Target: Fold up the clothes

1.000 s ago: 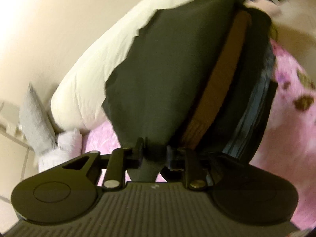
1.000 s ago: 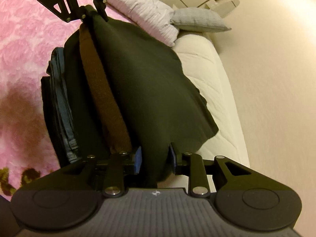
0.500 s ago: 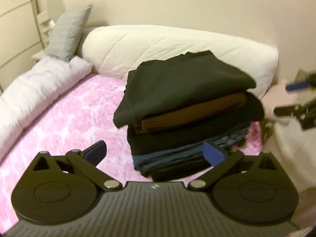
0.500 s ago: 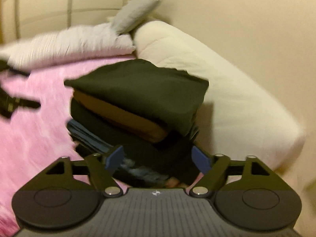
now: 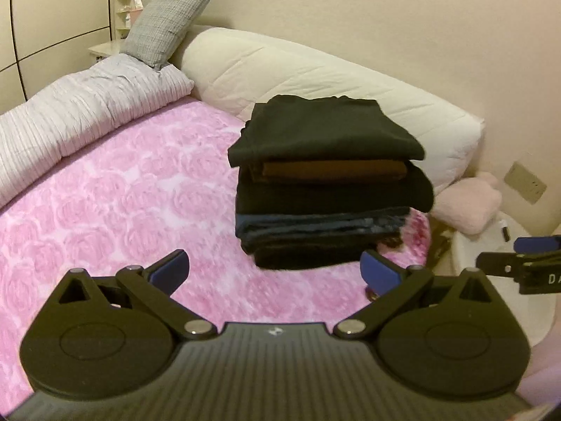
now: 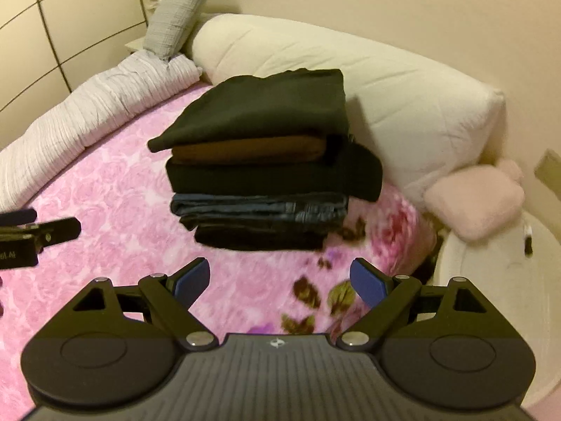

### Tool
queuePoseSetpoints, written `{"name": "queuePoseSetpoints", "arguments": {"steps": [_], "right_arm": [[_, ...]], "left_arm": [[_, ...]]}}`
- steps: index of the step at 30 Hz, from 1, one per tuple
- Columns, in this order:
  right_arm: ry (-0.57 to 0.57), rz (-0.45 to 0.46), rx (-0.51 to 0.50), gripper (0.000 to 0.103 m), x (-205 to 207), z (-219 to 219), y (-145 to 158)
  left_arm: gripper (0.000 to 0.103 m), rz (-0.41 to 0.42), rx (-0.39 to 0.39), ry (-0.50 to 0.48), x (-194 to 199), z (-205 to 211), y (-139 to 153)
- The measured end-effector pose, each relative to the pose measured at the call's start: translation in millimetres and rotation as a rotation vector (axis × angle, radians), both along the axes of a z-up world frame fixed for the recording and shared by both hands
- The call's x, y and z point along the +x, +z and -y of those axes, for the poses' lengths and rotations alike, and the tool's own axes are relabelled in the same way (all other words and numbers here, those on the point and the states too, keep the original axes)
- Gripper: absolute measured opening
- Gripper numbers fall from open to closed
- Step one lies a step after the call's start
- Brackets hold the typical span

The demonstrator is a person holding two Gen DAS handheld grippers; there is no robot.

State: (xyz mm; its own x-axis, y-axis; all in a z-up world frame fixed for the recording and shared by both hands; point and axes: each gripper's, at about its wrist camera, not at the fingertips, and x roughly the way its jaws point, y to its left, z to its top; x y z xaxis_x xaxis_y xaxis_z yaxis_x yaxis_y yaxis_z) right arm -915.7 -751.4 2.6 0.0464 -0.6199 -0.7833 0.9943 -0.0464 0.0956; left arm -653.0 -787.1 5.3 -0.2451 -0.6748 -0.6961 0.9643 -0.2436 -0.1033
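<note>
Pink bed (image 5: 105, 193) bears clothes stack (image 5: 326, 182), seemingly pillows (image 5: 333, 77).

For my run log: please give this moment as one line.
phase: release done | left gripper: open, empty | right gripper: opening, empty | dark folded garment: tops clothes stack on pink floral bedcover

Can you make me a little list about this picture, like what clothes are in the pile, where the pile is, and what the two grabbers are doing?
pile: folded clothes stacked on the pink rose blanket
top piece: dark garment, lying flat
under it: brown garment, then a black one, then blue denim, then another dark piece
behind pile: long cream bolster
other bedding: grey pillow, striped white duvet, small pink cushion
left gripper: open, holding nothing
right gripper: jaws opening, nothing between them
</note>
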Motion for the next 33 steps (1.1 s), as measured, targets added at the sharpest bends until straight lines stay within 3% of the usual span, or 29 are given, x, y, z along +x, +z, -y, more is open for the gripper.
{"name": "queuePoseSetpoints", "arguments": {"steps": [9, 19, 33], "right_arm": [[-0.044, -0.060, -0.044, 0.089, 35, -51, 33], [-0.057, -0.077, -0.086, 0.089, 54, -69, 57], [-0.080, -0.051, -0.073, 0.089, 56, -79, 55]], "left_arm": [[0.102, -0.030, -0.019, -0.032, 10, -45, 27], [0.102, -0.049, -0.022, 0.014, 25, -68, 40], [0.102, -0.014, -0.040, 0.027, 25, -80, 38]]}}
